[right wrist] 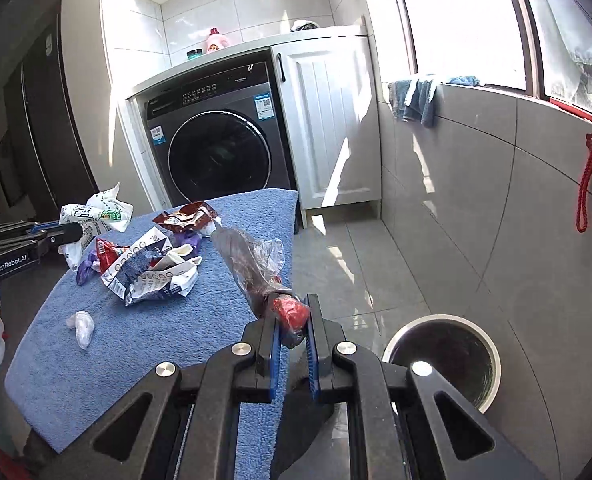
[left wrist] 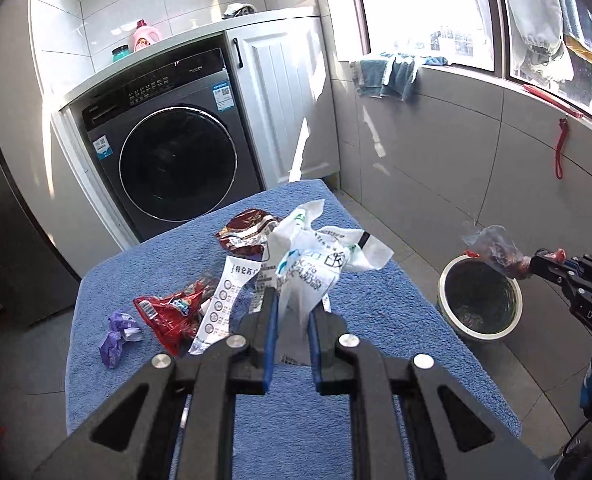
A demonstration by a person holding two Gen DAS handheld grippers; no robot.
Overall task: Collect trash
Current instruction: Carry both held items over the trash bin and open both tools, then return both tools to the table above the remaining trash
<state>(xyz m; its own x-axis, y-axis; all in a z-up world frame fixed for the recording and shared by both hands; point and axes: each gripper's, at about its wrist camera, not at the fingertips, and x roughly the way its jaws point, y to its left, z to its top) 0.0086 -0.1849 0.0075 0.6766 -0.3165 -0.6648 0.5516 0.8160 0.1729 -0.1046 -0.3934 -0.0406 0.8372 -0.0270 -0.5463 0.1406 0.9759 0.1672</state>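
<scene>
My left gripper (left wrist: 292,300) is shut on a crumpled white plastic bag (left wrist: 316,252) with green and black print, held above the blue towel-covered table (left wrist: 336,432). My right gripper (right wrist: 292,312) is shut on a clear plastic wrapper with dark red contents (right wrist: 252,264), held at the table's right edge; in the left wrist view it (left wrist: 496,250) hangs over the round bin (left wrist: 480,300). The bin (right wrist: 444,356) stands on the floor to the right of the table. On the towel lie a red wrapper (left wrist: 168,316), a purple wrapper (left wrist: 116,336), a brown wrapper (left wrist: 248,232) and a white-blue package (right wrist: 148,272).
A dark front-loading washing machine (left wrist: 168,152) and a white cabinet (left wrist: 284,100) stand behind the table. A grey tiled wall with a window sill, blue cloths (left wrist: 388,74) and a red cord (left wrist: 560,148) runs along the right. A small clear scrap (right wrist: 82,326) lies on the towel.
</scene>
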